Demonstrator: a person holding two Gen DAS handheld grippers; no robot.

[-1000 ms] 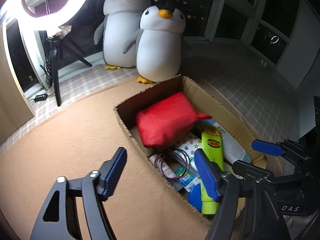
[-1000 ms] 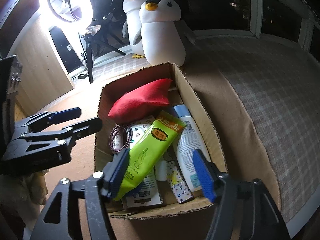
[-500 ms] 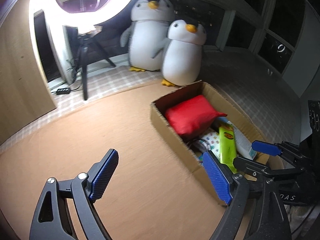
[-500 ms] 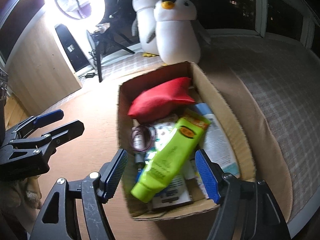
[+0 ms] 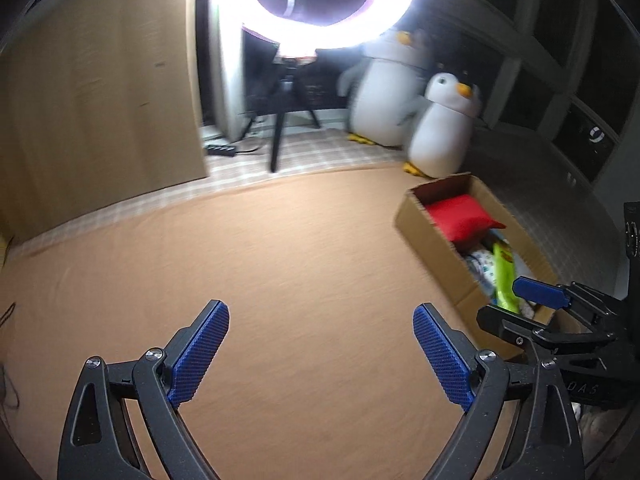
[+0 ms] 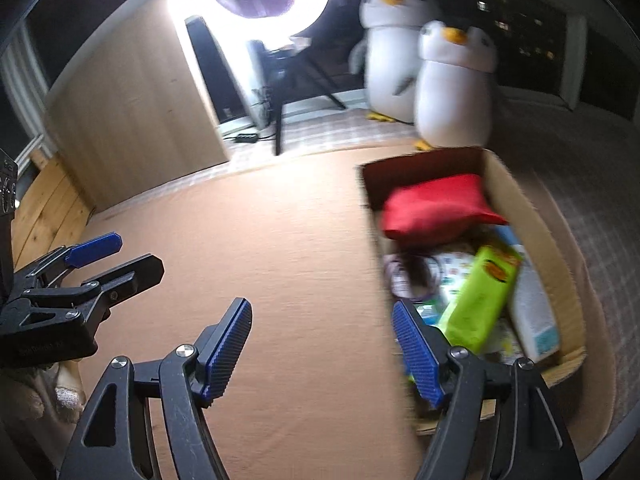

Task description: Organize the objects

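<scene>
A cardboard box [image 6: 532, 220] [image 5: 428, 240] sits at the right on the tan sheet. It holds a red pouch [image 6: 432, 208] [image 5: 460, 216], a green tube [image 6: 484, 296] [image 5: 502, 276], a white bottle [image 6: 532, 312], a coiled cord [image 6: 412, 276] and several small packets. My left gripper [image 5: 320, 352] hovers over bare sheet left of the box, its jaws opening with nothing between them. My right gripper [image 6: 322, 348] is just left of the box's near corner, jaws opening, also with nothing between them. Each gripper shows in the other's view: the right gripper [image 5: 532, 304], the left gripper [image 6: 104, 256].
Two plush penguins [image 5: 444, 132] [image 6: 452, 84] stand behind the box. A glaring ring light [image 5: 312, 4] on a tripod [image 5: 280, 120] is at the back, beside a wooden cabinet [image 5: 100, 100]. A checked blanket [image 6: 580, 184] lies to the right of the box.
Both grippers have swung left, off the box and over the bare sheet. The left jaws have widened markedly, the right jaws slightly. The box contents look unchanged.
</scene>
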